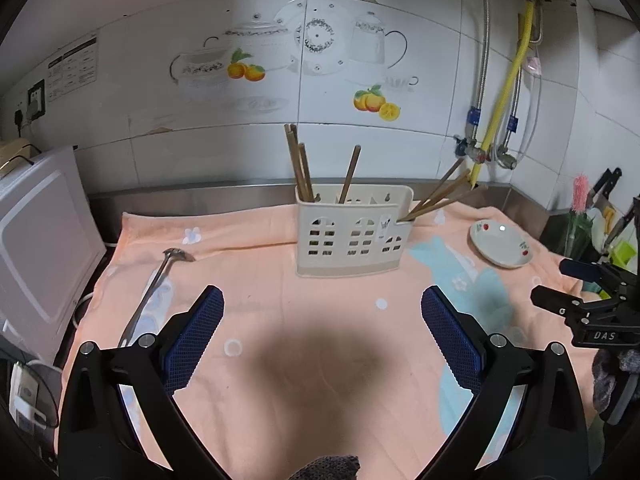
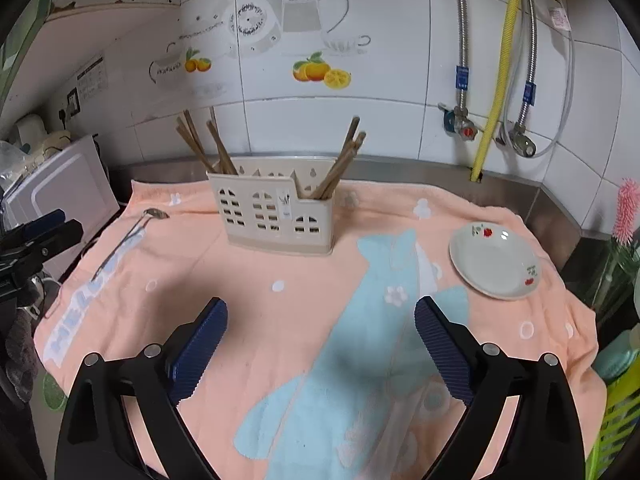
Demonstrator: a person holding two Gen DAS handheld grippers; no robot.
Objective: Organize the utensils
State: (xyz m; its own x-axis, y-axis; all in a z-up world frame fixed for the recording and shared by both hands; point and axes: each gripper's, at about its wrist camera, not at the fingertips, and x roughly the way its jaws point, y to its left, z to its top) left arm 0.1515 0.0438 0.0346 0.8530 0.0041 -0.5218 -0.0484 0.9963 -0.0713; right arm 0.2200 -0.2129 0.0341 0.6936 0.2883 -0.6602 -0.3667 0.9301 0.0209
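Left tool [image 1: 322, 304] wide open and empty at lower frame, right tool [image 2: 320, 316] likewise open with nothing between the pads, peach towel [image 2: 248, 304] over the surface, cream utensil holder [image 1: 352, 236] at centre with chopsticks [image 1: 302, 168] upright inside, metal spoon [image 1: 154, 284] lying at left, small plate [image 2: 494, 264] at right.
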